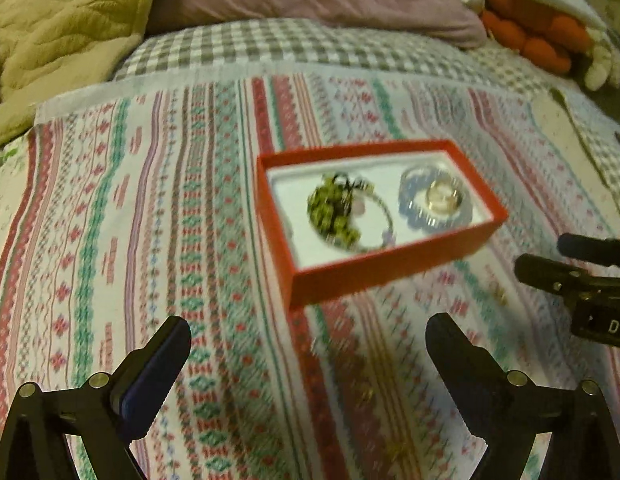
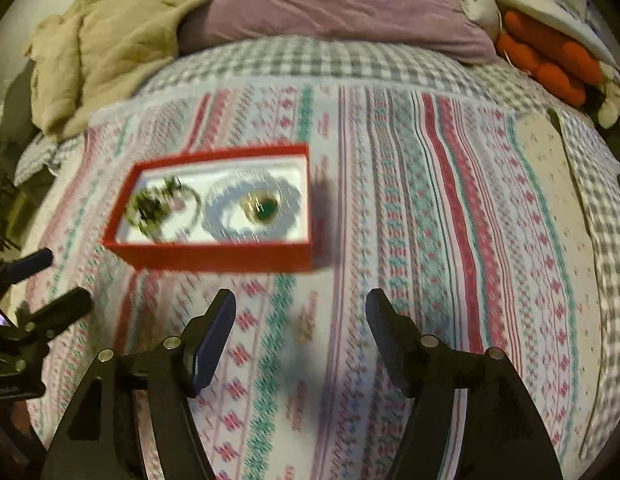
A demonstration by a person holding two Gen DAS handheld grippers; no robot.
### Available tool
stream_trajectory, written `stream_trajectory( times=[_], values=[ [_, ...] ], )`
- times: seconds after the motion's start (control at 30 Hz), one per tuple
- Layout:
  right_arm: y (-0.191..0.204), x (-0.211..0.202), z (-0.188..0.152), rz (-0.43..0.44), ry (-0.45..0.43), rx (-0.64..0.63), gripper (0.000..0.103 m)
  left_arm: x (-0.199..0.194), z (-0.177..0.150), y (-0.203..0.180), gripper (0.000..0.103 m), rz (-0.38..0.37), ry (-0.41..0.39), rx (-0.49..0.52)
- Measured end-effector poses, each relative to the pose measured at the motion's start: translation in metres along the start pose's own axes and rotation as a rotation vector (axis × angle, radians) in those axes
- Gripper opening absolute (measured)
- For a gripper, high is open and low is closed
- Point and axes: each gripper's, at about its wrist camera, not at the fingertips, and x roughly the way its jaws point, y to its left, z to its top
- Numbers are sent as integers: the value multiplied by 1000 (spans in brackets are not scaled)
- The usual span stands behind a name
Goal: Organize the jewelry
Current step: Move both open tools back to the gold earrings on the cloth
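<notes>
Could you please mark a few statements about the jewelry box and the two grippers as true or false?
1. The red box sits open with no lid on it. True.
2. The red box is empty. False: a green beaded piece, a pale blue beaded bracelet and a ring lie inside.
3. Both the left hand-held gripper and the right hand-held gripper are open and hold nothing. True.
4. The ring lies outside the blue bracelet's loop. False: it lies within the loop.
5. The box rests on a bare wooden table. False: it rests on a striped patterned cloth over a bed.
</notes>
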Motion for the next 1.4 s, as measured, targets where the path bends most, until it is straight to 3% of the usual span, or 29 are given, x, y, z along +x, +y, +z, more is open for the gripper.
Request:
stream_trajectory(
  times=[0.27,0.43,0.73,0.9,1.13,1.2,1.4],
  values=[
    [0,3,-23,-17,43,-26,70,4,-27,-3,97,12,70,41],
    [3,7,-38,-24,66,-57,70,10,-41,-4,97,-39,118,55],
    [6,21,-64,-24,137,-115,70,17,-60,-6,97,-65,166,81],
    [7,25,-71,-26,150,-125,70,17,-66,-3,84,-71,177,90],
    [11,18,-76,-2,145,-134,70,8,-77,-13,70,-171,154,176],
    [11,18,-78,2,150,-137,71,7,-81,-19,57,-199,153,203],
    [16,20,-82,-7,147,-166,71,14,-82,-35,39,-259,164,247]
  ],
)
